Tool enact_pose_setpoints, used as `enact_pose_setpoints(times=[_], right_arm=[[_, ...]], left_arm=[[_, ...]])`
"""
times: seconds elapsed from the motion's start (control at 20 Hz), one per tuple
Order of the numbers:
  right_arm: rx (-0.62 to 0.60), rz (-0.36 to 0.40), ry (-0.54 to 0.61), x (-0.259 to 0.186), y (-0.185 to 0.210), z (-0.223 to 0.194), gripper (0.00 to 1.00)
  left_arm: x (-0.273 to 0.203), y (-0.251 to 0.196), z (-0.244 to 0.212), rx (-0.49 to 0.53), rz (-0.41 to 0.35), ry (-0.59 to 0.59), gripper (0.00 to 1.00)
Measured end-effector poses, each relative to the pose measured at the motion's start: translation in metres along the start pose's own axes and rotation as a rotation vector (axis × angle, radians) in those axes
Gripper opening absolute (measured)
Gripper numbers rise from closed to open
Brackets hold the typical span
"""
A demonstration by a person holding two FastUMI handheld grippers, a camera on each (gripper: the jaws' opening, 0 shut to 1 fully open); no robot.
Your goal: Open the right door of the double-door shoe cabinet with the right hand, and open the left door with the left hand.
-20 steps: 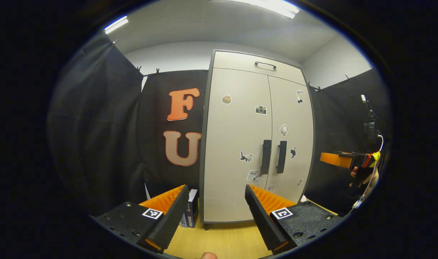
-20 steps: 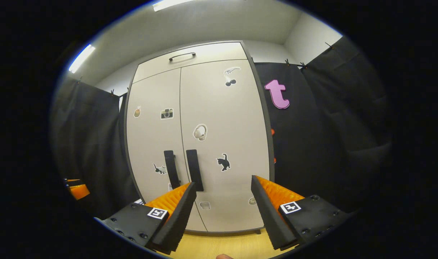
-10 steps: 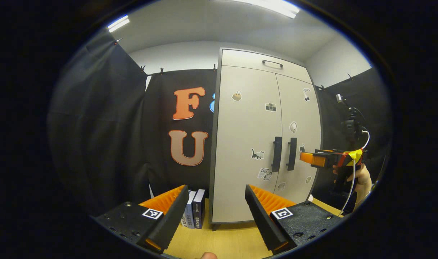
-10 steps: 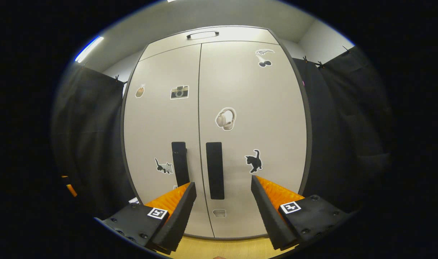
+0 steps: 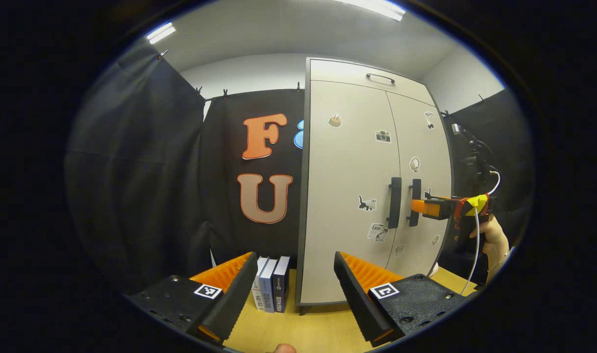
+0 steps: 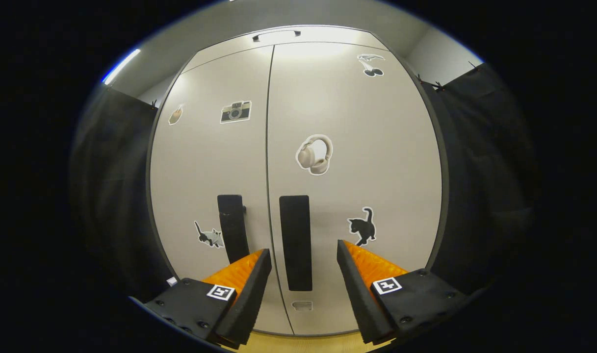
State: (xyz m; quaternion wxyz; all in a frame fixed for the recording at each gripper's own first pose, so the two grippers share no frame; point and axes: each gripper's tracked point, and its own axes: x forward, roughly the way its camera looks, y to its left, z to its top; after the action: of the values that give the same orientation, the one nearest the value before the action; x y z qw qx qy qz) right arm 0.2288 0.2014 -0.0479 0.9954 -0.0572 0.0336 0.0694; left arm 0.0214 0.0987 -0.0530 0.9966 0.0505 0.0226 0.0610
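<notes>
In the left gripper view, the left claw (image 5: 293, 289) is spread wide with nothing between its fingers. Just beyond its left finger, three books (image 5: 271, 289) stand upright on the wooden floor (image 5: 278, 333), beside the cabinet's (image 5: 347, 196) left side. The cabinet rises ahead and to the right of this claw, both doors closed. Farther right, a hand (image 5: 489, 240) holds the right claw (image 5: 418, 207) level at the door handles.

In the right gripper view, the right claw (image 6: 300, 279) is spread, its fingers on either side of the right door's handle (image 6: 296, 242) but not pressing it. The left door's handle (image 6: 232, 235) stands just above its left finger. A cat sticker (image 6: 362, 226) sits just above the right finger.
</notes>
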Motion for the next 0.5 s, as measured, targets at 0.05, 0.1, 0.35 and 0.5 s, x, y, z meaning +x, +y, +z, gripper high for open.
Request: enact_pose_setpoints(times=[0.05,0.1,0.35,0.5], right_arm=[[0.000,0.002,0.004,0.005,0.001,0.000,0.87],[0.002,0.004,0.007,0.009,0.003,-0.001,0.86],[0.048,-0.002,0.048,0.026,0.006,-0.009,0.58],[0.052,-0.020,0.070,0.030,0.004,-0.015,0.45]], left_arm=[[0.001,-0.001,0.000,0.000,-0.001,-0.002,0.94],[0.002,-0.002,-0.001,0.000,-0.002,-0.002,0.94],[0.007,-0.008,-0.005,0.006,-0.015,0.003,0.95],[0.009,-0.008,-0.007,-0.003,-0.013,0.003,0.94]])
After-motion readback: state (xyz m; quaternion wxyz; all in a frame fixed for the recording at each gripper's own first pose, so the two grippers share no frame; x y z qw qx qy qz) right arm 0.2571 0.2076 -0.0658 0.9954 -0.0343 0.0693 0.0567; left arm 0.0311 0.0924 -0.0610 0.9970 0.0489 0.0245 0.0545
